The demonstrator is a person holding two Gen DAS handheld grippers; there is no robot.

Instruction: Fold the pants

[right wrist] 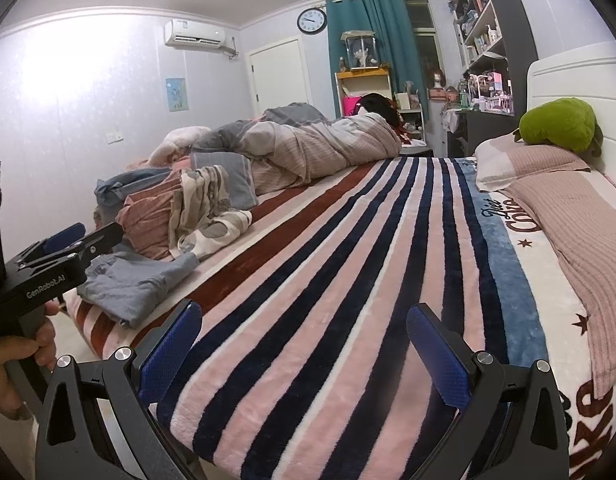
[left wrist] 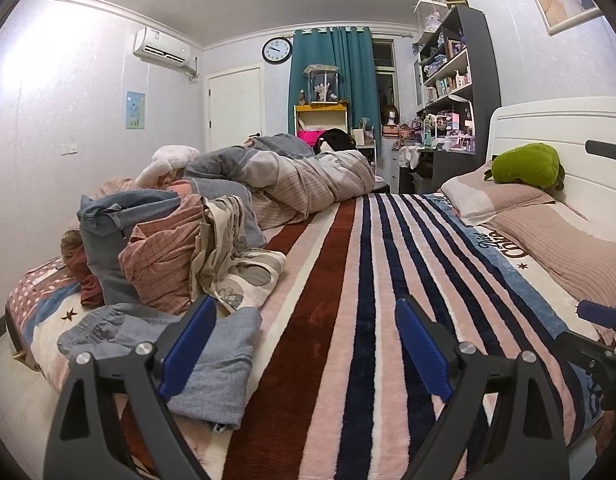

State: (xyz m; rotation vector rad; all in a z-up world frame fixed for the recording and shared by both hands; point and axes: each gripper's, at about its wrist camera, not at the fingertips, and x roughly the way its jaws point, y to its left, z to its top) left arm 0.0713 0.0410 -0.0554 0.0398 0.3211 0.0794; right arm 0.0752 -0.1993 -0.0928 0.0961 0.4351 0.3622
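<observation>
Both wrist views look low along the striped blanket (left wrist: 347, 280) toward the curtain (right wrist: 371, 40), apparently from the bedside; both share the clothes pile (left wrist: 168, 248).

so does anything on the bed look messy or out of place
Yes. A jumbled pile of clothes sits heaped at the bed's left edge, and light blue pants lie crumpled in front of it, unfolded. A rolled duvet is bunched along the far side. Both the left hand-held gripper and the right hand-held gripper are open, holding nothing.

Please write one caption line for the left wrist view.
Open left gripper hovers beside crumpled blue pants on the striped blanket.
</observation>
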